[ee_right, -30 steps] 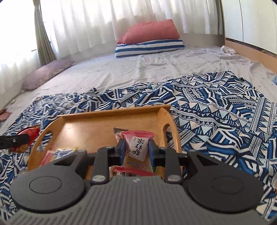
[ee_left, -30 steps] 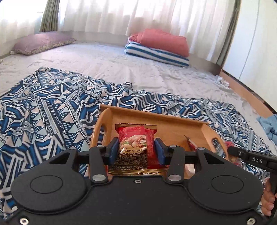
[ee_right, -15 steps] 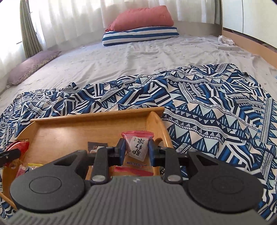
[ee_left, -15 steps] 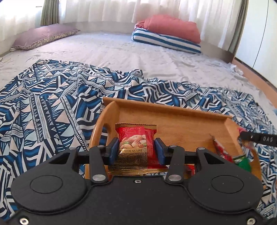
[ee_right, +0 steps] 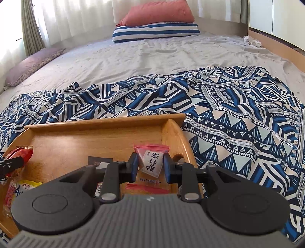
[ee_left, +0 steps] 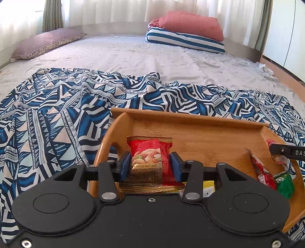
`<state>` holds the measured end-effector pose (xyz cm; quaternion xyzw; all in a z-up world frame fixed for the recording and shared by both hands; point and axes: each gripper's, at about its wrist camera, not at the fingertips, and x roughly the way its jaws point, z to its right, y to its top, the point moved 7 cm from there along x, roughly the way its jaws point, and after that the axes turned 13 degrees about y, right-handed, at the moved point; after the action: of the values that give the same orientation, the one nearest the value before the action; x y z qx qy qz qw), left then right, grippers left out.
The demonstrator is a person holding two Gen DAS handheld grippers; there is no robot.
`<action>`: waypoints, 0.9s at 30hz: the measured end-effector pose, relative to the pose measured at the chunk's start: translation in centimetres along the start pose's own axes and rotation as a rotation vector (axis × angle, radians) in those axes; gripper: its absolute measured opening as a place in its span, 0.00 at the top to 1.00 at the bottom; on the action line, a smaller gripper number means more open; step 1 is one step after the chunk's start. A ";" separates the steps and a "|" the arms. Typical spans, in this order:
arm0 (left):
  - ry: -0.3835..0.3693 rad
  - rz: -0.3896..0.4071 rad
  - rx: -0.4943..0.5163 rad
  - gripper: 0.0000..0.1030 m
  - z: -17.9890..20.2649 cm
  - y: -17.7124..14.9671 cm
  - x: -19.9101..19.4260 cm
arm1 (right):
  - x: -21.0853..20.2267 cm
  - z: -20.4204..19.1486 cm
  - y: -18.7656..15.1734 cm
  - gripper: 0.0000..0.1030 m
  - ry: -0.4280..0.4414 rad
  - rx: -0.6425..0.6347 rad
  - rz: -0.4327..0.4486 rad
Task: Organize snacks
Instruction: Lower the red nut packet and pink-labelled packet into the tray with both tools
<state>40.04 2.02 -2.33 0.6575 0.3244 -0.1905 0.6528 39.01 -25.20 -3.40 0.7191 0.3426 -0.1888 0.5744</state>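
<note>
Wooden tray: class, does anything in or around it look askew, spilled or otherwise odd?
Nothing is spilled or damaged. The wooden tray sits on a rumpled patterned cloth, and a red wrapper and a green wrapper lie loosely at one end.

Sunlit white curtains [ee_left: 118, 11], grey bed [ee_left: 133, 57], stacked pillows [ee_right: 155, 22]

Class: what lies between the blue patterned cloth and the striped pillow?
Only bare grey bedsheet lies between the patterned cloth and the striped pillow, as the right wrist view shows.

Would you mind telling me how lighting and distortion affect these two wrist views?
Left wrist view: the backlit curtains blow out to white and the tray rim bows. Right wrist view: similar window glare at upper left, the bed edge curves, and the packet print stays legible.
</note>
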 end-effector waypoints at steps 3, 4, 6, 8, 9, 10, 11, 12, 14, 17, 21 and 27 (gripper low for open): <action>0.004 -0.007 0.002 0.59 0.1 -0.2 0.4 | 0.3 0.0 -0.3 0.69 0.000 -0.003 -0.008; 0.005 -0.007 0.002 0.59 0.1 -0.3 0.5 | 0.4 0.0 -0.3 0.69 0.000 -0.004 -0.010; 0.007 -0.004 0.003 0.59 0.1 -0.2 0.6 | 0.6 0.0 -0.5 0.69 0.001 -0.008 -0.015; 0.006 -0.005 0.001 0.59 0.1 -0.2 0.6 | 0.7 0.0 -0.6 0.69 0.001 -0.011 -0.019; 0.006 -0.005 0.000 0.58 0.1 -0.2 0.6 | 0.7 0.0 -0.7 0.69 0.002 -0.009 -0.021; 0.005 -0.005 -0.001 0.58 0.1 -0.2 0.6 | 0.7 0.0 -0.7 0.68 0.001 -0.010 -0.019; 0.006 -0.004 -0.001 0.58 0.0 -0.2 0.6 | 0.7 0.0 -0.7 0.68 0.002 -0.008 -0.018; 0.006 -0.005 -0.001 0.58 0.0 -0.3 0.6 | 0.7 0.0 -0.8 0.68 0.005 -0.004 -0.018; 0.010 -0.009 0.001 0.58 0.1 -0.4 0.7 | 0.7 0.0 -0.8 0.68 0.007 0.000 -0.019; 0.013 -0.028 -0.002 0.58 0.0 -0.6 1.0 | 0.6 0.0 -0.8 0.67 0.008 0.004 -0.018; 0.013 -0.028 0.002 0.58 0.1 -0.8 1.0 | 0.6 0.1 -0.9 0.66 0.009 0.010 -0.015; 0.014 -0.034 0.001 0.56 0.0 -0.7 0.8 | 0.3 0.2 -0.9 0.54 0.020 0.035 -0.008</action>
<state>40.14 2.07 -3.39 0.6535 0.3399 -0.1971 0.6469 38.63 -25.21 -4.30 0.7296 0.3477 -0.1896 0.5575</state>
